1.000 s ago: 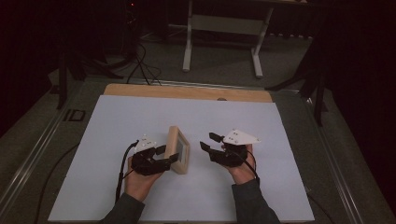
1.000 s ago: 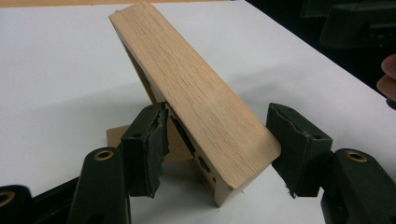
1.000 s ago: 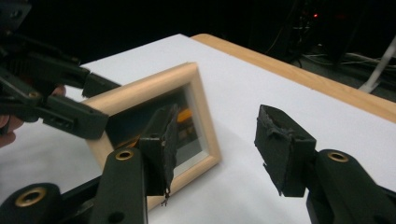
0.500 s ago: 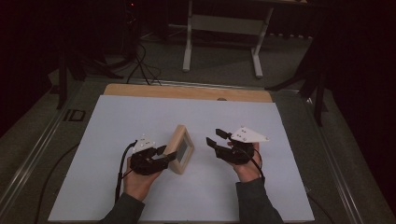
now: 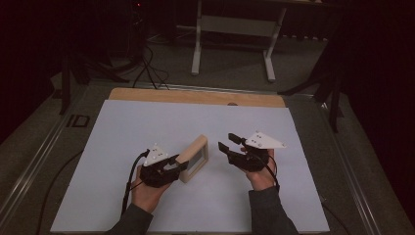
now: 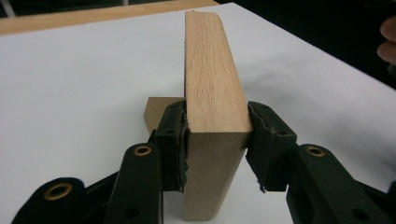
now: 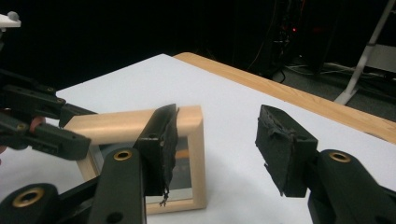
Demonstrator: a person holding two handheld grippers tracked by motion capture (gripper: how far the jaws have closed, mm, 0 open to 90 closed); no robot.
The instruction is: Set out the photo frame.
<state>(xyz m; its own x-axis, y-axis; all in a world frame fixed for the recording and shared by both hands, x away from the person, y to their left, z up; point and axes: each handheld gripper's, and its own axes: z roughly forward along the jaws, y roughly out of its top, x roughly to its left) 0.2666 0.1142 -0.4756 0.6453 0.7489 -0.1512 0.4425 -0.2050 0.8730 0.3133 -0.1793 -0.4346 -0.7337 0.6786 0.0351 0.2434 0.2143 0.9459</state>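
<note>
Here, the left gripper [image 5: 178, 165], jaws just closing, clamps the picture frame [image 5: 195, 157] upright at centre; the right gripper [image 5: 229, 143] waits open-jawed, likely grasping next.

The right gripper's near finger hides part of the wooden frame [image 7: 140, 126].

Table [image 5: 147, 122]: white top surface, matte. A strip of light wood edge [image 5: 195, 96] runs along its far side. A small dark mark [image 5: 232, 104] sits on that strip, right of centre; too small to identify.

Metal rails [image 5: 44, 147] frame the table at left and right.

Floor beyond: grey. A white stand [image 5: 232, 27] with two legs stands on it, straight behind the table. Black cables [image 5: 147, 68] lie loose on the floor to its left, near dark tripod legs [image 5: 66, 73].

Background dark; nothing more legible.
</note>
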